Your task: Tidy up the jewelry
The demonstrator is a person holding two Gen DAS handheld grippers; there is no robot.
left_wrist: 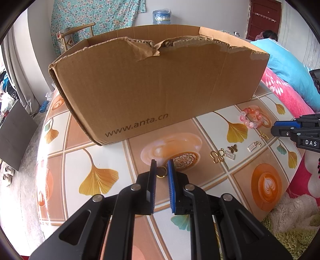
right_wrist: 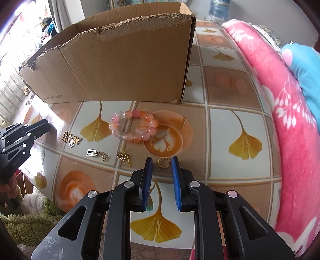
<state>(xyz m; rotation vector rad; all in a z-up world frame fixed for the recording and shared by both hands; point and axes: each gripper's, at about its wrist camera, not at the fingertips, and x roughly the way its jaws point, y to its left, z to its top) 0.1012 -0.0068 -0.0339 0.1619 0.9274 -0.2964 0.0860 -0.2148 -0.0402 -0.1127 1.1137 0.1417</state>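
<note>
Two gold rings are being picked: the left hand-held gripper (left_wrist: 162, 165) pinches one ring (left_wrist: 161, 172) at lower centre, the right hand-held gripper (right_wrist: 162, 161), unclamped, straddles another ring (right_wrist: 164, 162), which likely needs squeezing and carrying into the cardboard box (right_wrist: 120, 66).

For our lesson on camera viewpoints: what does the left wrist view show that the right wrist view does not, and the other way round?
Only the left wrist view: the first gold ring between the left gripper's fingers, and a dark red door.
Only the right wrist view: the second gold ring between the right gripper's fingers.
Both: the torn brown cardboard box, the pink bead bracelet, the small gold charms and the leaf-patterned tablecloth.
</note>
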